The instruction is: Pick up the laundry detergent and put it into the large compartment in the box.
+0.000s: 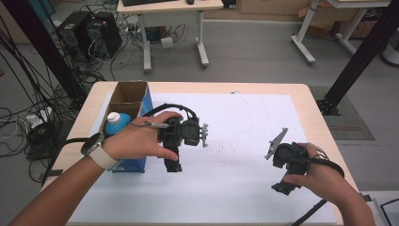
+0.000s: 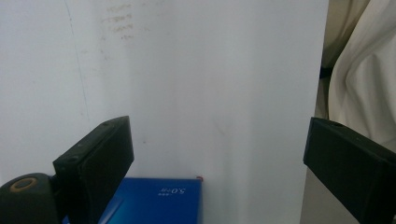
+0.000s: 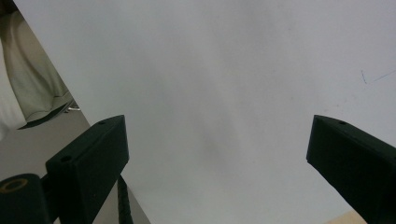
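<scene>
Left gripper (image 1: 172, 165) at left centre of the high view, jaws spread wide and empty, just right of the blue box (image 1: 133, 123), which stands at the white sheet's (image 1: 244, 155) left edge with a bottle (image 1: 116, 123) upright inside — judged an early step, nothing grasped, with the bottle or box the likely target. Right gripper (image 1: 284, 187) at lower right, jaws likewise spread and empty, hovering close to the sheet's near edge. Next move, by judgement, calls for turning the left gripper back toward the box — open room across the sheet's centre, tight only by the box wall and table (image 1: 310, 101) edges.
</scene>
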The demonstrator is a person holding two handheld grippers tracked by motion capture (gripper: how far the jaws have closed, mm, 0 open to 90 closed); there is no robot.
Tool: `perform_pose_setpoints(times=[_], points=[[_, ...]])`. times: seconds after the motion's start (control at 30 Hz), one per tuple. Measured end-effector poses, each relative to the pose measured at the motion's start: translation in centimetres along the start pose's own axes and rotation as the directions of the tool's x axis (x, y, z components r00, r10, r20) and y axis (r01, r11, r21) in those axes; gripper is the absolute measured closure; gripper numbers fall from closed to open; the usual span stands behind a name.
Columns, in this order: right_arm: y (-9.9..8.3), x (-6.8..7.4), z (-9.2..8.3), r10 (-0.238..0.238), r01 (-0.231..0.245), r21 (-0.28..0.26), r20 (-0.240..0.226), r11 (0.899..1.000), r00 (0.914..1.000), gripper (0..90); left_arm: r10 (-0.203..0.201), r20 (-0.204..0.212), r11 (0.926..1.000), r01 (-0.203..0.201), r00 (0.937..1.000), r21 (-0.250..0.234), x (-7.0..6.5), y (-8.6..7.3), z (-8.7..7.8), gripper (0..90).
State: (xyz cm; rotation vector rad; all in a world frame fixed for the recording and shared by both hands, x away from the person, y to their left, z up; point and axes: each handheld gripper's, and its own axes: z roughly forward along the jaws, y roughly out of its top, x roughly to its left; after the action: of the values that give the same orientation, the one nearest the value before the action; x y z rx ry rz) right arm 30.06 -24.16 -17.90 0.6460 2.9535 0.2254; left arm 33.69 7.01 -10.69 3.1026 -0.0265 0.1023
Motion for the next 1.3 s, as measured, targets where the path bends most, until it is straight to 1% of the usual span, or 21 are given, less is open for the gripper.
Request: perform_pose_setpoints(times=[0.17, 0.33, 0.6, 0.67, 0.77, 0.87, 1.0, 1.3], points=[[-0.3, 0.3, -0.2, -0.008, 0.008, -0.007, 0.007, 1.000, 0.9999, 5.5, -0.006, -0.002, 0.9999, 0.006, 1.0000, -0.009, 0.0, -0.1, 0.0, 8.8], [-0.4, 0.5, -0.2, -0.010, 0.010, -0.013, 0.011, 1.000, 0.9999, 5.5, -0.001, -0.004, 1.0000, 0.001, 1.0000, 0.004, -0.1, 0.1, -0.1, 8.8], [-0.5, 0.3, -0.1, -0.016, 0.016, -0.019, 0.013, 1.000, 0.9998, 5.5, -0.005, -0.008, 1.0000, 0.005, 1.0000, -0.005, -0.2, -0.2, -0.3, 8.8], [-0.4, 0.3, -0.1, -0.017, 0.017, -0.017, 0.014, 1.000, 0.9998, 5.5, -0.012, -0.009, 0.9999, 0.012, 0.9999, -0.011, -0.3, -0.3, -0.4, 8.8], [-0.2, 0.2, 0.0, -0.024, 0.024, -0.018, 0.015, 1.000, 0.9996, 5.5, -0.004, -0.010, 1.0000, 0.004, 0.9999, -0.006, -0.4, -0.2, -0.3, 8.8], [-0.1, 0.2, 0.0, -0.026, 0.026, -0.018, 0.013, 1.000, 0.9996, 5.5, -0.007, -0.012, 0.9999, 0.006, 0.9999, -0.008, -0.6, -0.3, -0.4, 8.7], [0.2, 0.1, 0.1, -0.037, 0.037, -0.016, 0.012, 0.999, 0.9993, 5.6, -0.012, -0.013, 0.9999, 0.012, 0.9999, -0.010, -0.7, -0.4, -0.4, 8.7], [0.8, -0.3, 0.3, -0.046, 0.046, -0.011, 0.005, 0.999, 0.9989, 5.7, -0.015, -0.016, 0.9998, 0.015, 0.9998, -0.011, -0.7, -0.6, -0.6, 8.8]])
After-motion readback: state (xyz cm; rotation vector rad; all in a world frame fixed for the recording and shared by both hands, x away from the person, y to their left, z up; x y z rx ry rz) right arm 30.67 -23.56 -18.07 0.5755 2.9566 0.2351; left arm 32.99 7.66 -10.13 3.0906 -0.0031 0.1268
